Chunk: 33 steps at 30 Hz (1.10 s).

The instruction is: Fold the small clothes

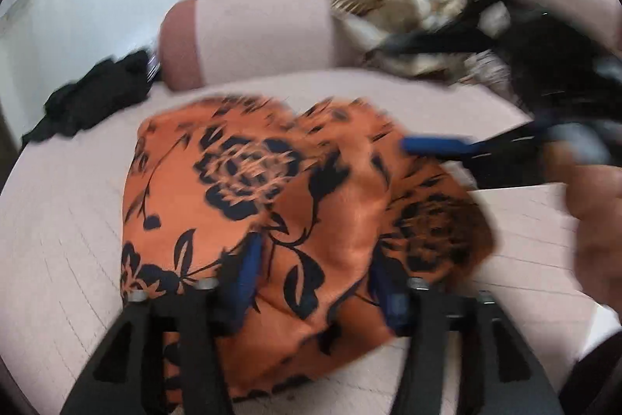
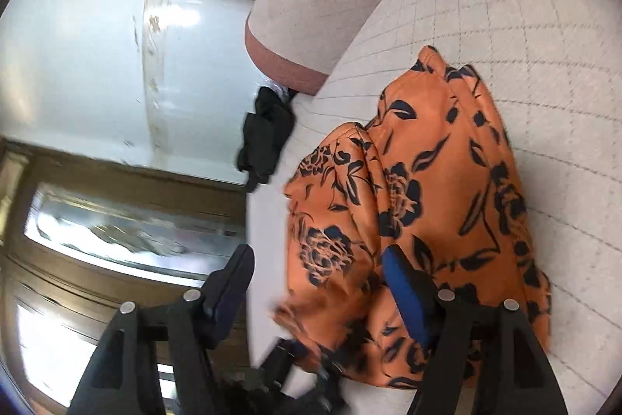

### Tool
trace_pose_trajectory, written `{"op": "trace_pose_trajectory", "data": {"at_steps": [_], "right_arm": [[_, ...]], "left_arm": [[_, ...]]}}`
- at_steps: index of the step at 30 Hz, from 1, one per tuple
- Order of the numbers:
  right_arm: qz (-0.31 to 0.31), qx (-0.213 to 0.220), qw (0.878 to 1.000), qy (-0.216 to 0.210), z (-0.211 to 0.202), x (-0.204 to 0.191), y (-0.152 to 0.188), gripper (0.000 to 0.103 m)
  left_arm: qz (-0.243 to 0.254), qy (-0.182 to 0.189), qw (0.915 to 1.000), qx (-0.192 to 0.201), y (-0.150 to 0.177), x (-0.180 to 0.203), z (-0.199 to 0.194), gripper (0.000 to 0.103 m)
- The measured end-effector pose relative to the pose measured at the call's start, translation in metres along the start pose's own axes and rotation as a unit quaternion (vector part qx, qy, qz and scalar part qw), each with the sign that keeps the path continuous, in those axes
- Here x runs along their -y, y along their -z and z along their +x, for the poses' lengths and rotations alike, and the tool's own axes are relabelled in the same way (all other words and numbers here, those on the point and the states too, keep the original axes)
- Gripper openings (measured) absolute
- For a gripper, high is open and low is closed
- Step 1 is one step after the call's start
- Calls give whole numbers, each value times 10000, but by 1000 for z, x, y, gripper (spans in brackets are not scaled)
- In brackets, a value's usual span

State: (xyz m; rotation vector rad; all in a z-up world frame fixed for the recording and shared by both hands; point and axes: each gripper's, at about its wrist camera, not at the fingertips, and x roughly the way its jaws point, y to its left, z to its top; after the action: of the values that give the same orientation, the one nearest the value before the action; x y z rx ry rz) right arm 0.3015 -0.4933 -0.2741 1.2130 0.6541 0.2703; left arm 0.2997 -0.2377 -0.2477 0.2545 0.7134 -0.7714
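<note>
An orange garment with dark blue flowers lies bunched and partly folded on the pale pink sofa seat; it also shows in the right wrist view. My left gripper is open, its blue pads wide apart over the near part of the garment. My right gripper is open above the garment's near edge; in the left wrist view its blue fingertip hovers over the garment's right side, blurred.
A black garment lies at the seat's left end by the sofa's armrest. A pile of patterned and dark clothes sits at the back right. A wooden-framed glass door and white floor lie beyond the seat's edge.
</note>
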Motion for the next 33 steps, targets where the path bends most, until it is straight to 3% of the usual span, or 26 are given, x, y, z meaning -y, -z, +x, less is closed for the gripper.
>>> {"op": "trace_pose_trajectory", "data": {"at_steps": [1, 4, 6, 10, 13, 16, 20, 22, 23, 24, 26, 33], "right_arm": [[48, -41, 10000, -13, 3, 1, -3, 72], [-14, -299, 9994, 184, 20, 3, -9, 72], [15, -479, 9986, 207, 31, 6, -9, 72], [-31, -598, 9968, 523, 49, 6, -8, 72], [-18, -608, 9960, 654, 59, 10, -8, 72], [46, -559, 9957, 734, 70, 12, -8, 72], [73, -767, 9949, 652, 93, 7, -2, 72], [-68, -809, 9939, 747, 101, 1, 4, 59], [-274, -835, 9921, 891, 104, -5, 9, 32], [-442, -852, 9904, 994, 106, -10, 11, 17], [-796, -609, 9877, 1198, 101, -22, 14, 16], [-1692, 426, 9780, 1146, 48, -68, 18, 14]], "left_arm": [[25, 345, 9992, 194, 0, -5, -16, 79], [-57, 731, 9957, 573, 1, -28, -49, 83], [-374, 871, 9931, 690, 3, -54, -61, 83], [-1603, 471, 9840, 625, 14, -117, -62, 83], [-2361, 48, 9717, 119, 26, -148, -42, 83], [-2472, -112, 9685, -278, 36, -148, -24, 83], [-2236, -97, 9734, -488, 38, -132, -11, 83], [-2110, -111, 9763, -466, 37, -124, -12, 83], [-2062, -129, 9774, -453, 36, -121, -12, 83], [-1997, -165, 9788, -428, 35, -118, -13, 83], [-1940, -221, 9801, -345, 30, -116, -14, 83], [-1827, 44, 9831, -48, 11, -90, -13, 84]]}}
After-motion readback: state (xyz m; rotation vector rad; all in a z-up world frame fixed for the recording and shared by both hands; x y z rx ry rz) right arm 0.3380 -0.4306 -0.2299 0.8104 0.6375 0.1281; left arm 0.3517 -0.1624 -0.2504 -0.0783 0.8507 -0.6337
